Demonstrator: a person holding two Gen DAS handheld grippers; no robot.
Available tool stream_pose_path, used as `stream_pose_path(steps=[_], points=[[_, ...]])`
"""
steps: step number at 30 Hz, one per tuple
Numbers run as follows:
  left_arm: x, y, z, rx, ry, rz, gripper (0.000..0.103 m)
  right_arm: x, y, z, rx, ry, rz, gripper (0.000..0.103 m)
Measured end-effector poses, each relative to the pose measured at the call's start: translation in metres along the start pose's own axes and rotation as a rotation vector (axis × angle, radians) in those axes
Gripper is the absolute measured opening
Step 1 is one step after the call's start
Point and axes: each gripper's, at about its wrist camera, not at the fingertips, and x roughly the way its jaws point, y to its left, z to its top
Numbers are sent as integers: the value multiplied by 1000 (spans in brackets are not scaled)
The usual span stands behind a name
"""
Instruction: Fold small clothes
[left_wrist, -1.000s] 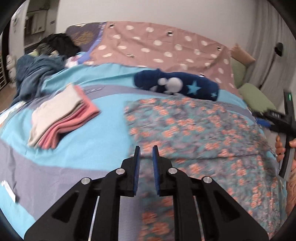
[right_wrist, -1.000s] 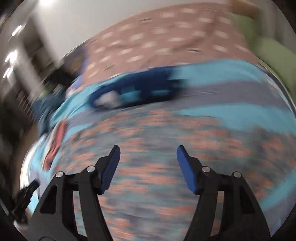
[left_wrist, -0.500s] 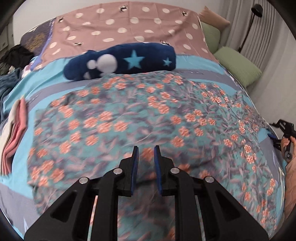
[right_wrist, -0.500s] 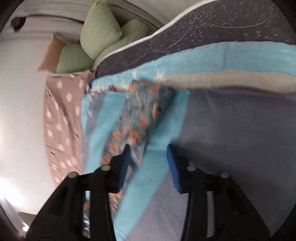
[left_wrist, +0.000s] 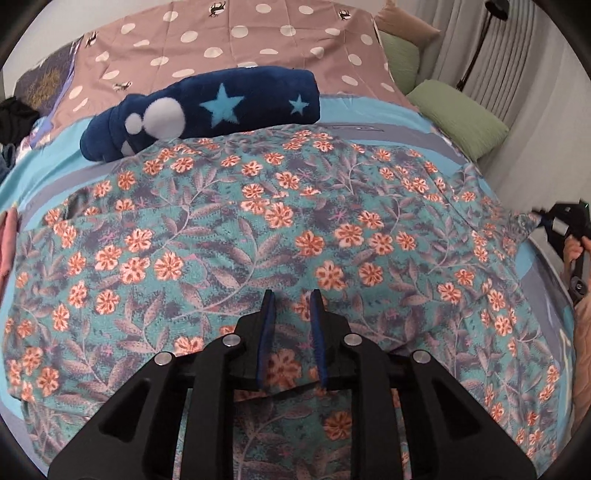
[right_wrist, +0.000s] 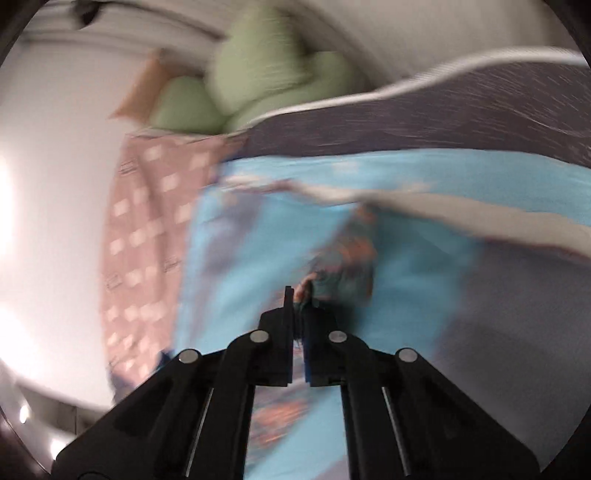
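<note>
A: Left wrist view: floral garment (left_wrist: 258, 229) spread flat on bed (left_wrist: 48, 166), blue-grey striped blanket; navy star plush (left_wrist: 207, 110), dotted pink sheet (left_wrist: 229, 40), green pillows (left_wrist: 458, 110), curtain (left_wrist: 517, 66).

B: Tools?

A: Left gripper (left_wrist: 291, 306) jaws opening, hem lies between pads. Right gripper (right_wrist: 299, 295) clamped on garment's corner, blurred.

Thin matt floral cloth (left_wrist: 295, 229) spread over the bed, fuzzy navy plush roll (left_wrist: 207, 110) just beyond it, crinkled green cloth pillow (left_wrist: 458, 114) beside it, matt black plastic left gripper (left_wrist: 291, 317) with shiny metal pins
</note>
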Motion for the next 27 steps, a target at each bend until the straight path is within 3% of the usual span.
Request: stream_pose_path(steps=[4,7,10,14,17,20,25,27], points=[[1,2,1,-23,-9,-15,25,-9,97,-49,-206,97,217,4],[-1,0,0,-16,-22,-18,27,-15,185,-129,-467,203,360,4],[-7,5,0,-43,-27,-42,27,-9,230,-216,-678,344,430,4],[-23,22,0,-102,-41,-126,28,8,235,-314,-891,507,380,4],[-35,39,0,-163,-59,-244,33,20,220,-351,-997,547,305,4],[-35,46,1,-226,-51,-321,48,28,205,-365,-1040,572,243,4],[-25,44,8,-315,-16,-446,51,26,199,-374,-1081,556,220,4],[-18,39,15,-328,12,-473,57,23,200,-380,-1112,531,221,4]])
